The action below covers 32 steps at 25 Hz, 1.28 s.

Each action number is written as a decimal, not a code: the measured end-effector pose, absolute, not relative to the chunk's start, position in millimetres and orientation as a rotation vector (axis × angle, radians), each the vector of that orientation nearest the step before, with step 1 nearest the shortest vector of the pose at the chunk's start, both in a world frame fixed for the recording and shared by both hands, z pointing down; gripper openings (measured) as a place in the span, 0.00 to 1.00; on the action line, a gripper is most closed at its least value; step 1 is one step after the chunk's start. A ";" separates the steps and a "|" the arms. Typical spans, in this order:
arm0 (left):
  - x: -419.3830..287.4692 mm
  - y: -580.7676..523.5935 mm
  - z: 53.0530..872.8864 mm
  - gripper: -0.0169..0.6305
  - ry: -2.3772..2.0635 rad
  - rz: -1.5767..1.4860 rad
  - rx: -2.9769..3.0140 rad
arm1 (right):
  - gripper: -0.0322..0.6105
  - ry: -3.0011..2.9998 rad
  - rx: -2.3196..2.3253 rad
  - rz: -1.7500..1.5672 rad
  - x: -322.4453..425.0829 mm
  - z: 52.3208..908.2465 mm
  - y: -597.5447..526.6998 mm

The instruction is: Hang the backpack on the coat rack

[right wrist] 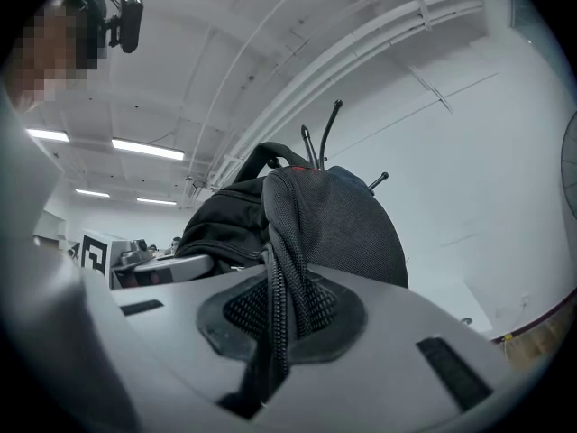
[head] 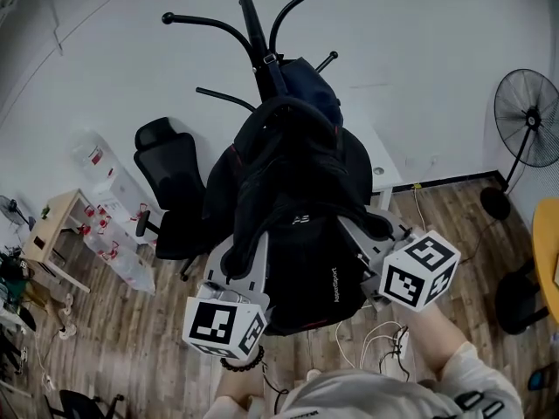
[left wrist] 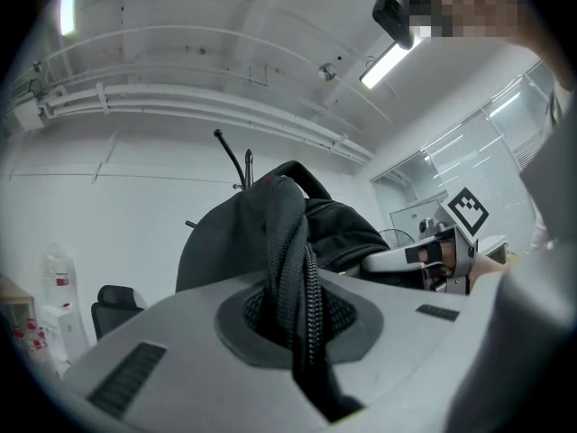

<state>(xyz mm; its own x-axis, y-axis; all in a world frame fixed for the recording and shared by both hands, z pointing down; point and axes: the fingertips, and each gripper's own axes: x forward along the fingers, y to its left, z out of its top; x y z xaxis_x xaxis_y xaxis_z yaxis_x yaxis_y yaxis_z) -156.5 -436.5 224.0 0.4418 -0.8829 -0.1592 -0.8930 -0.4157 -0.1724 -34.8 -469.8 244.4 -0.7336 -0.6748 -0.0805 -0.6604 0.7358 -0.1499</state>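
Observation:
I hold a black backpack [head: 306,234] up between both grippers, in front of the coat rack [head: 254,26]. The rack is a black pole with curved hooks, and its tips show behind the bag in the left gripper view [left wrist: 233,156] and the right gripper view [right wrist: 329,129]. My left gripper [head: 251,250] is shut on a zippered edge of the backpack [left wrist: 290,242] at its left side. My right gripper [head: 377,227] is shut on the webbing and mesh edge of the backpack [right wrist: 297,215] at its right side. The bag's top handle [head: 284,110] arches up close to the rack's pole.
A dark blue bag or cloth [head: 313,84] hangs against the rack behind the backpack. A black office chair [head: 166,182] stands left of it and a white desk [head: 383,171] to the right. A floor fan [head: 527,119] is far right. A small wooden table [head: 51,227] stands left; cables [head: 377,339] lie on the floor.

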 end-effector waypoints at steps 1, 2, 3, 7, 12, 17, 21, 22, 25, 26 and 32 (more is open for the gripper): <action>-157.8 -440.5 223.1 0.06 1.540 0.069 -2.472 | 0.10 2.798 -1.095 -0.163 -35.7 242.3 -473.1; -159.4 -444.6 223.5 0.06 1.535 0.074 -2.482 | 0.10 2.794 -1.106 -0.157 -36.9 241.3 -476.2; -160.7 -448.7 224.7 0.06 1.531 0.076 -2.492 | 0.10 2.790 -1.115 -0.154 -37.9 241.3 -479.1; -163.2 -469.5 233.7 0.06 1.527 0.054 -2.532 | 0.10 2.778 -1.152 -0.180 -39.5 247.7 -495.4; -166.9 -498.3 251.6 0.06 1.531 0.035 -2.593 | 0.10 2.775 -1.204 -0.242 -42.2 264.5 -521.6; -171.4 -517.8 272.9 0.06 1.534 0.020 -2.631 | 0.10 2.773 -1.242 -0.293 -46.3 285.5 -538.2; -172.1 -529.5 280.8 0.06 1.526 0.022 -2.635 | 0.10 2.757 -1.251 -0.313 -46.8 293.7 -547.3; -172.3 -532.2 282.8 0.06 1.526 0.024 -2.636 | 0.10 2.752 -1.250 -0.322 -47.0 295.7 -549.6; -173.0 -540.1 290.0 0.06 1.525 0.036 -2.633 | 0.10 2.744 -1.248 -0.350 -48.7 302.9 -556.7; -173.0 -542.5 292.6 0.06 1.520 0.040 -2.630 | 0.10 2.740 -1.250 -0.354 -49.3 305.3 -558.5; -173.7 -556.7 306.5 0.06 1.527 0.049 -2.597 | 0.10 2.714 -1.255 -0.316 -51.8 317.3 -566.1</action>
